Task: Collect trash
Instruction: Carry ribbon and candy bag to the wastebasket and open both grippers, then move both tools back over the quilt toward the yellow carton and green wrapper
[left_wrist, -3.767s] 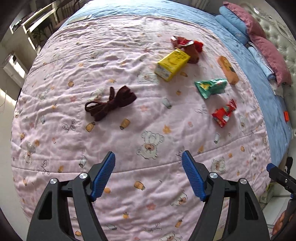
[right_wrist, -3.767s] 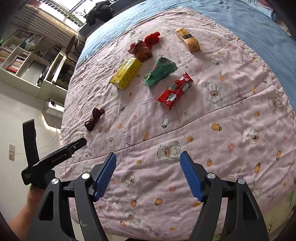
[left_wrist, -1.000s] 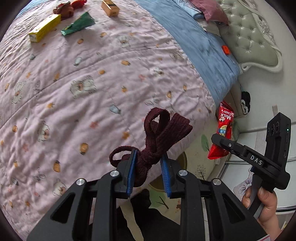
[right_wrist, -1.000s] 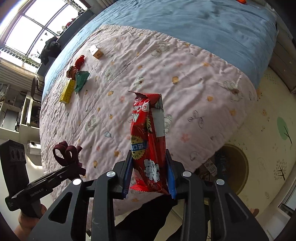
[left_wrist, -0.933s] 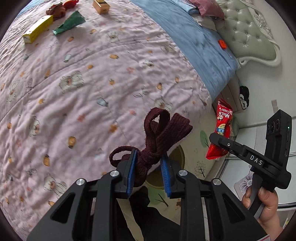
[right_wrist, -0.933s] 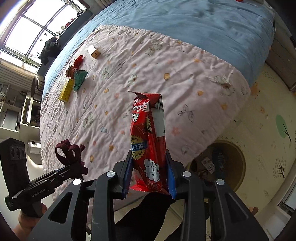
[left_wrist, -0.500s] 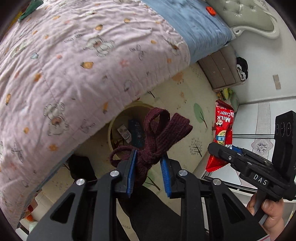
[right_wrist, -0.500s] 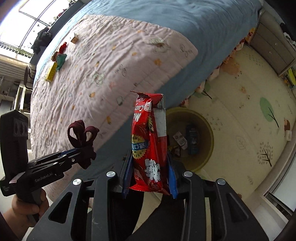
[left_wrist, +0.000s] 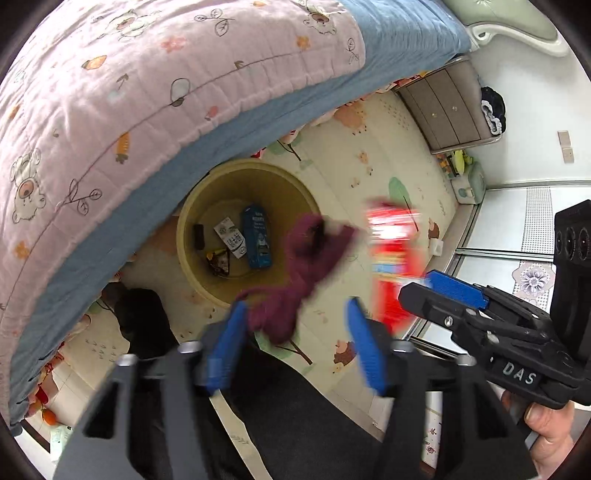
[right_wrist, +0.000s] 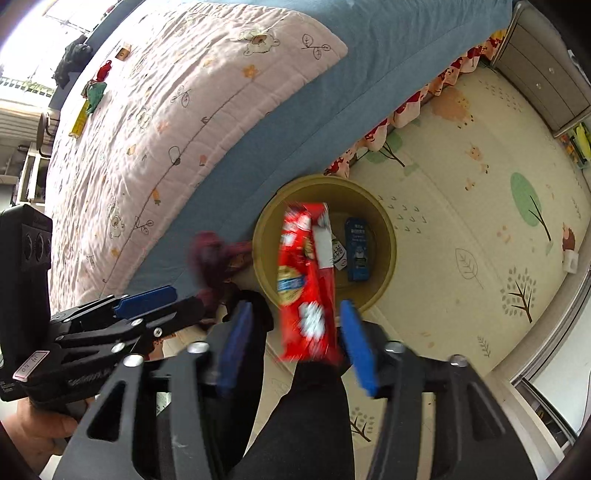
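My left gripper (left_wrist: 295, 347) hangs over the floor beside the yellow bin (left_wrist: 207, 192), and its jaws are opening. The maroon fabric strip (left_wrist: 306, 266) lies blurred between them, loose from the pads. My right gripper (right_wrist: 297, 347) is over the bin (right_wrist: 388, 229), jaws also opening. The red candy wrapper (right_wrist: 306, 280) stands blurred between its pads, not pinched. Each view shows the other gripper: right gripper (left_wrist: 454, 291), left gripper (right_wrist: 147, 299), with the maroon strip (right_wrist: 214, 258) in front of it.
The bin holds a blue carton (left_wrist: 256, 236) and small wrappers. The bed's pink quilt (left_wrist: 147, 92) overhangs at left. A yellow box (right_wrist: 79, 118), green wrapper (right_wrist: 96, 92) and red wrapper (right_wrist: 105, 70) lie on the bed. A grey drawer unit (left_wrist: 450, 107) stands beyond. A dark trouser leg (right_wrist: 314, 424) is below.
Both grippers swung off the bed and sank toward the bin. Both sets of jaws have spread, and the maroon strip and the red wrapper have come loose.
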